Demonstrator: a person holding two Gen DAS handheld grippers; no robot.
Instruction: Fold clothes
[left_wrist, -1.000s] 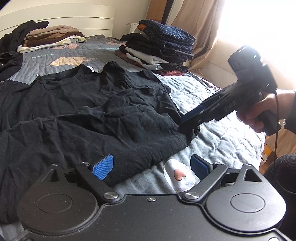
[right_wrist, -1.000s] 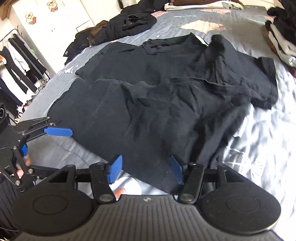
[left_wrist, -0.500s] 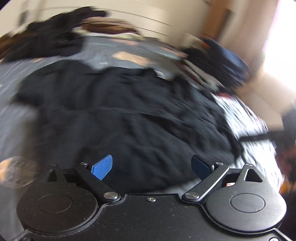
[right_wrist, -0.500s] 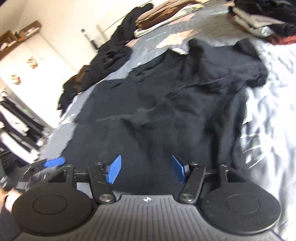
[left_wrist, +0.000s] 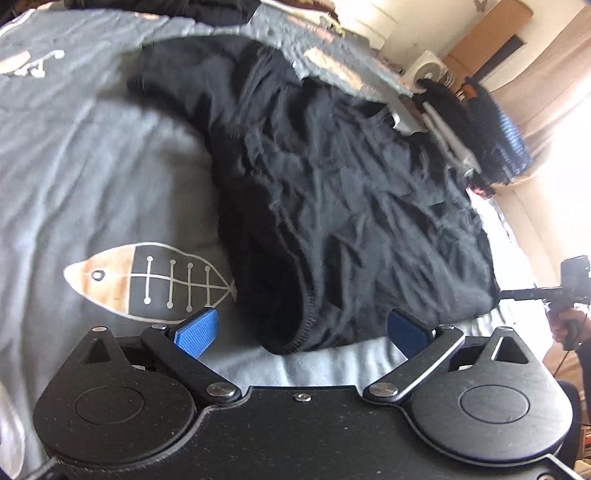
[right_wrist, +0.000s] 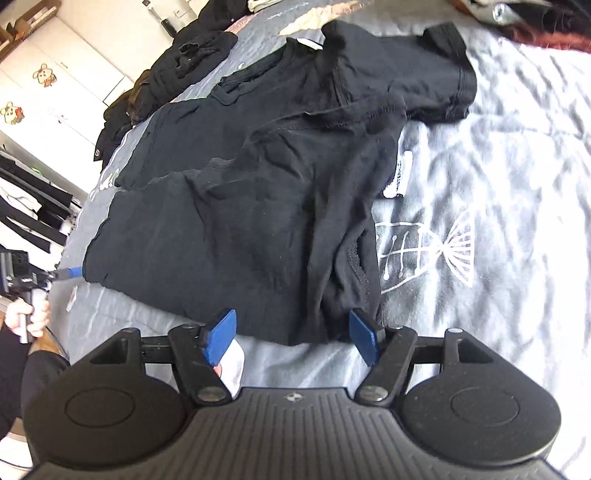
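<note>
On the grey bedspread (left_wrist: 92, 177) with its fish print, the black T-shirt (right_wrist: 240, 206) lay spread and wrinkled. Both grippers had swung to the hem corners since a second ago: the left gripper (left_wrist: 301, 330) framed the bottom-left corner, the right gripper (right_wrist: 293, 338) the other, fingers spread wide, nothing pinched. Judging by that, the grab for the first fold was next.
</note>
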